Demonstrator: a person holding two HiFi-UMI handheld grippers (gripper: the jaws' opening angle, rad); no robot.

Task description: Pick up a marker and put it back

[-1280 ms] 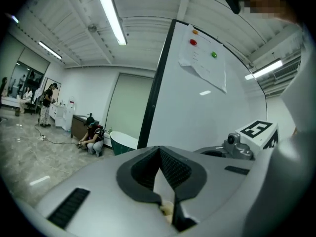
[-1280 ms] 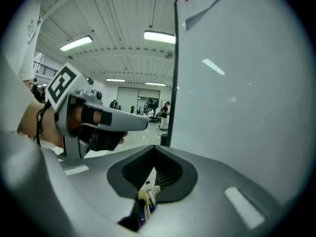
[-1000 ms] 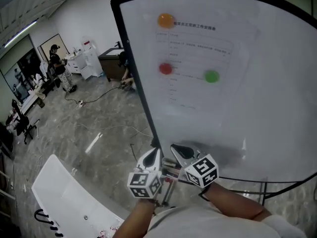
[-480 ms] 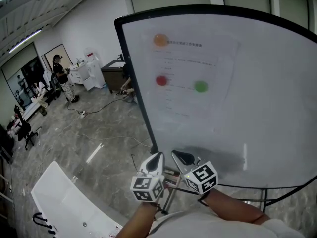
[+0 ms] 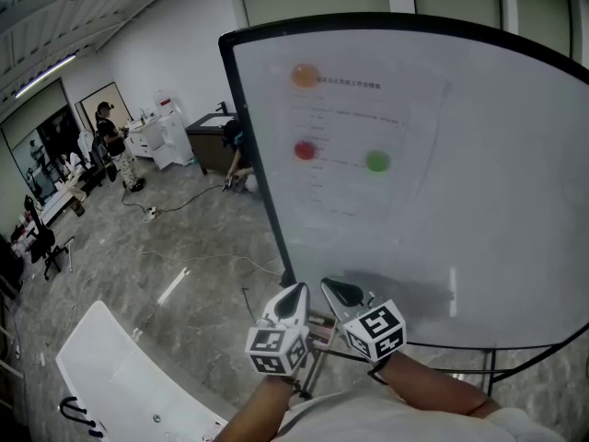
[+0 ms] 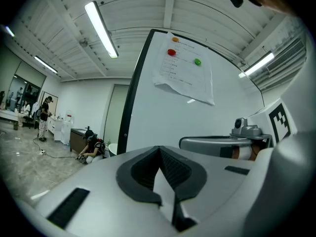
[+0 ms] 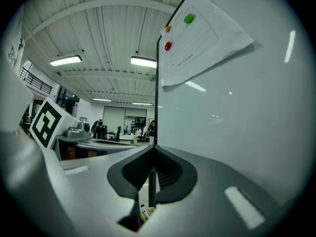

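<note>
Marker position cannot be told: no view shows anything that can be made out as one for certain, and neither tool has hold of one.

The left gripper and the right gripper sit side by side, close together, at the bottom of the head view. They are in front of the lower edge of a whiteboard and point up toward it. In the left gripper view, the left gripper has its two fingers pressed together at the tip, with nothing between them. In the right gripper view, the right gripper is closed the same way and empty. Only a thin slit shows behind its tip, and a small pale thing low in that slit is too blurred to name.

The whiteboard has a black frame and stands on thin black bars. A sheet of paper is fixed on it with three round magnets: an orange magnet at the top, a red magnet lower down and a green magnet to the right of the red one.

At lower left lies a long white tray-like piece. A dark curled item lies at its near end, and I cannot tell whether the piece holds anything else.

Behind, on the grey floor, a person stands by white furniture, and another person crouches beside a dark desk.
</note>
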